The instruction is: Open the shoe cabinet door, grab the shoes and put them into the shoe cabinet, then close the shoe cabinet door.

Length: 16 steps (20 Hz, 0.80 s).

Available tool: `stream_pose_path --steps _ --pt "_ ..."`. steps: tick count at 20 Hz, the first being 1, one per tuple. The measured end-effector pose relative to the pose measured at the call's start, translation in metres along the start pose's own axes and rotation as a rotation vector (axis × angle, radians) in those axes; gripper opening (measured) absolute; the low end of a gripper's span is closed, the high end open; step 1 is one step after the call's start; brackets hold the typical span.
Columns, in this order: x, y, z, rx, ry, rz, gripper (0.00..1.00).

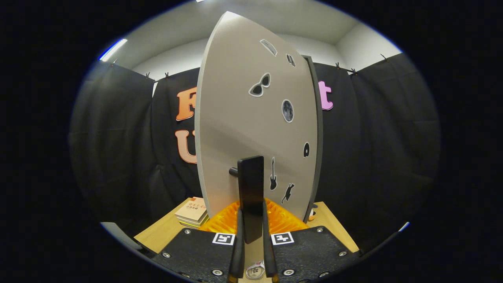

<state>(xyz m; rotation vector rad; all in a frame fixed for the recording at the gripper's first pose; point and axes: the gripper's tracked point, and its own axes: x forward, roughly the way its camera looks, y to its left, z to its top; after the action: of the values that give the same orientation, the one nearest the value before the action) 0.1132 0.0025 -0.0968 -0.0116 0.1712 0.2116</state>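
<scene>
Gripper (251,232) pinching handle (250,196), both fingers pressed on its flanks, long axis upright, dead ahead at twelve o'clock. Just beyond, fixed by a short post, door (243,118) standing on edge, partly swung. Past its foot, orange ribbed surface (283,220); books (192,212) at ten o'clock on table (157,236).

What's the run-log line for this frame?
phase: door step | gripper: shut on door handle | cabinet door: swung edge-on | books: on table, left of door
</scene>
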Motion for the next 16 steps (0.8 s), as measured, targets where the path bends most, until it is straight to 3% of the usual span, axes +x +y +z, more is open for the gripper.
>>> stream_pose_path --steps 9,16 --pt "-0.028 -0.074 0.0 0.017 -0.032 0.022 0.19" --pt "-0.041 -0.148 0.0 0.027 -0.045 -0.072 0.18"
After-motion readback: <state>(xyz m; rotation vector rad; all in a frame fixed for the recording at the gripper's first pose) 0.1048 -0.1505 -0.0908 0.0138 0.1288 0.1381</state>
